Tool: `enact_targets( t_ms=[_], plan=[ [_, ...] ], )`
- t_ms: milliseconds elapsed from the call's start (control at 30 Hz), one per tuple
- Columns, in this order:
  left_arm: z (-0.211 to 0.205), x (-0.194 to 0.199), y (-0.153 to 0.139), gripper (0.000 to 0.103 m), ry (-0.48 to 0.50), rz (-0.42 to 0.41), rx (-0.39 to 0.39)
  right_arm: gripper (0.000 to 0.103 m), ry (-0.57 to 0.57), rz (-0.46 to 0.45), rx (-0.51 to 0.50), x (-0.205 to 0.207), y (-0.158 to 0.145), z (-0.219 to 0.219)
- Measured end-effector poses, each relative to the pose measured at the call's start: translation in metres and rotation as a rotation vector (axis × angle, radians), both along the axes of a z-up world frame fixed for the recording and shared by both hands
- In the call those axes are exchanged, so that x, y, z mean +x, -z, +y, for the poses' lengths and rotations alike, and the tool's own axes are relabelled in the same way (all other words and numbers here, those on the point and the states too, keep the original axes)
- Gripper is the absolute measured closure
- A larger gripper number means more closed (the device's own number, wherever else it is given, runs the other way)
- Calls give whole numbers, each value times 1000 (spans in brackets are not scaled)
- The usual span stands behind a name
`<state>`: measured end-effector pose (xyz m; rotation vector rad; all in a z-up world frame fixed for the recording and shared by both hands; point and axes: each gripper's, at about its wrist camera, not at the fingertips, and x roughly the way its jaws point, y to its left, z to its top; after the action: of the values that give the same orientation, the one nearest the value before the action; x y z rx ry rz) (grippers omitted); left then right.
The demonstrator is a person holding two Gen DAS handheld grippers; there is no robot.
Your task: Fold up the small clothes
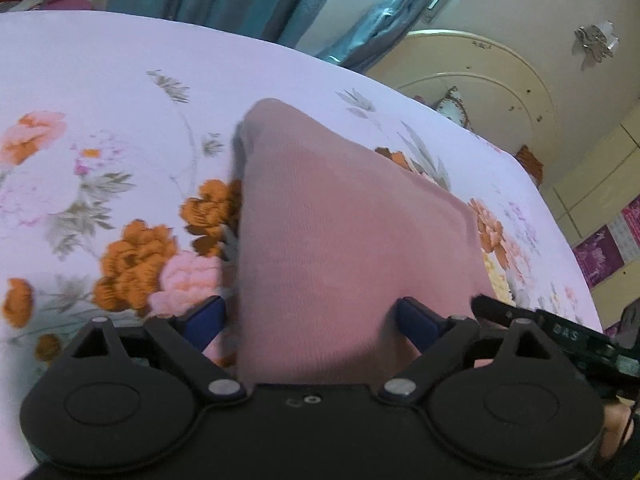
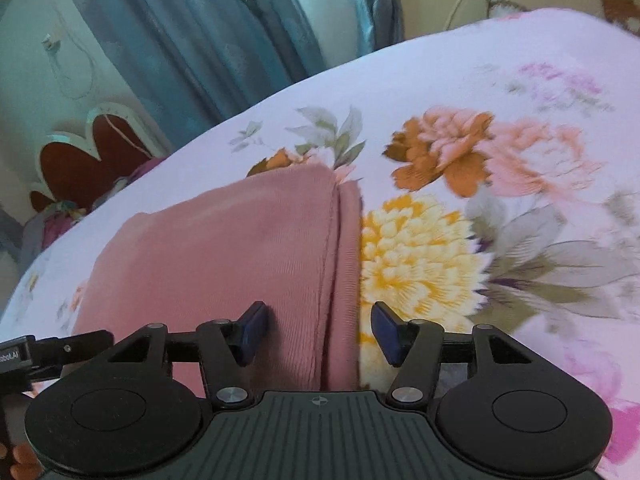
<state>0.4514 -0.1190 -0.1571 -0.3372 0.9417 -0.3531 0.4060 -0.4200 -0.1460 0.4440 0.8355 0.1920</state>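
A dusty-pink knit garment [image 1: 340, 220] lies folded flat on the flowered bedsheet [image 1: 100, 80]. My left gripper [image 1: 312, 310] stands open just above its near end, and the cloth runs between the two blue pads [image 1: 210, 314] without being pinched. In the right wrist view the same garment [image 2: 224, 248] shows its hemmed right edge. My right gripper [image 2: 320, 324] is open over that edge, with a clear gap on each side of the pads [image 2: 256, 320]. Each gripper shows at the edge of the other's view.
The bedsheet [image 2: 520, 100] spreads wide around the garment. A cream headboard [image 1: 500, 88] stands past the bed's far right edge. Teal curtains [image 2: 180, 40] and a window hang behind the bed. A red scalloped footboard [image 2: 88, 152] stands at the left.
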Motion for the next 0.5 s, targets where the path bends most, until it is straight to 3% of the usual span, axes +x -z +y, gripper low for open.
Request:
enact_targets(
  t_ms=[33, 67, 167, 233, 300, 500],
  plan=[
    [-2, 0, 0, 17, 10, -6, 3, 48, 2, 0, 6, 1, 0, 0],
    [-5, 1, 0, 21, 19, -8, 1, 64, 0, 4, 20, 1, 1, 1],
    [-9, 0, -3, 38, 29, -9, -1, 79, -11, 25, 57, 3, 3, 3],
    [-10, -2, -9, 53, 29, -19, 1, 84, -23, 34, 63, 5, -1, 4],
    [-8, -5, -16, 61, 22, -30, -4, 84, -18, 21, 86, 5, -7, 5],
    [5, -11, -44, 69, 26, -61, -53, 85, -33, -50, 138, -6, -47, 20]
  ],
)
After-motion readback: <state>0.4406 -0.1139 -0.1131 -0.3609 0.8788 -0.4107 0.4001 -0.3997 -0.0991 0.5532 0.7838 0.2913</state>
